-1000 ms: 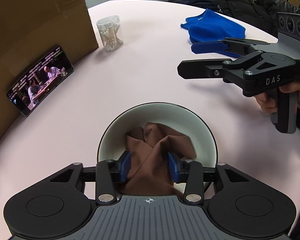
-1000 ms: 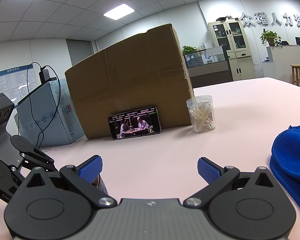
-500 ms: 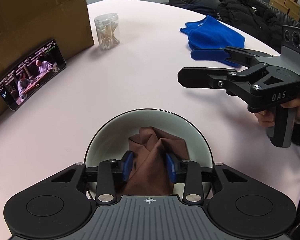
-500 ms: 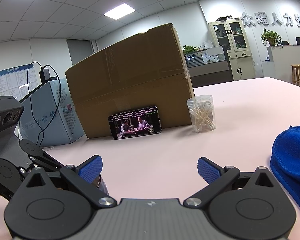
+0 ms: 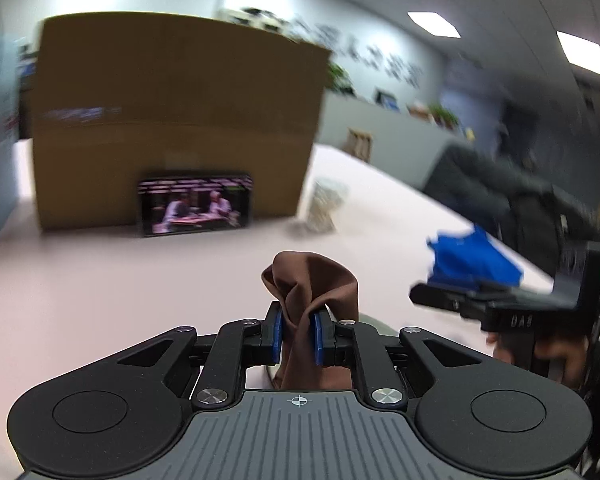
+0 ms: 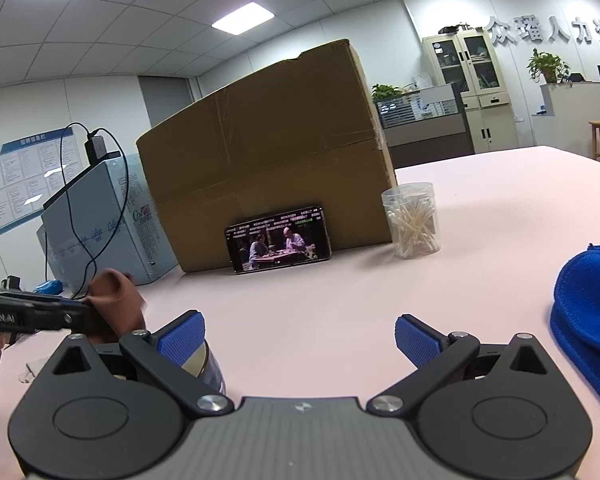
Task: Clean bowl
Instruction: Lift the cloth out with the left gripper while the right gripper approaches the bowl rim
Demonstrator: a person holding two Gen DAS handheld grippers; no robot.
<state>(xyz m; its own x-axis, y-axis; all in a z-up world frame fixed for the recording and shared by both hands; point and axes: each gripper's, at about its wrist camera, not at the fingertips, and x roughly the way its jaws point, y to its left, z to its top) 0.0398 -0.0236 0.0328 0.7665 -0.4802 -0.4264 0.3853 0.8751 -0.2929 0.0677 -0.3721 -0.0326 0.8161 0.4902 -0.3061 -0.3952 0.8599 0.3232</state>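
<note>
left gripper (image 5: 297,338): jaws clamped on crumpled brown cloth (image 5: 312,284), held above pink table (image 5: 140,280) | right gripper (image 6: 298,338): jaws apart, empty | bowl hidden, cleaning state unclear

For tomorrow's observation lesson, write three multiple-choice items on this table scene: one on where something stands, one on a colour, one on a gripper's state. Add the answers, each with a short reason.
1. Where does the phone stand?
A. Flat on the blue cloth
B. Leaning against the cardboard box
C. Inside the swab jar

2. What colour is the cloth held by the left gripper?
A. Brown
B. White
C. Green

3. How do the right gripper's jaws stand?
A. Shut on the jar
B. Shut on the blue cloth
C. Open, holding nothing

Answers:
1 B: the phone's screen props against the front of the cardboard box.
2 A: the brown cloth bunches up between the blue pads.
3 C: the right gripper has its pads wide apart over bare table.
</note>
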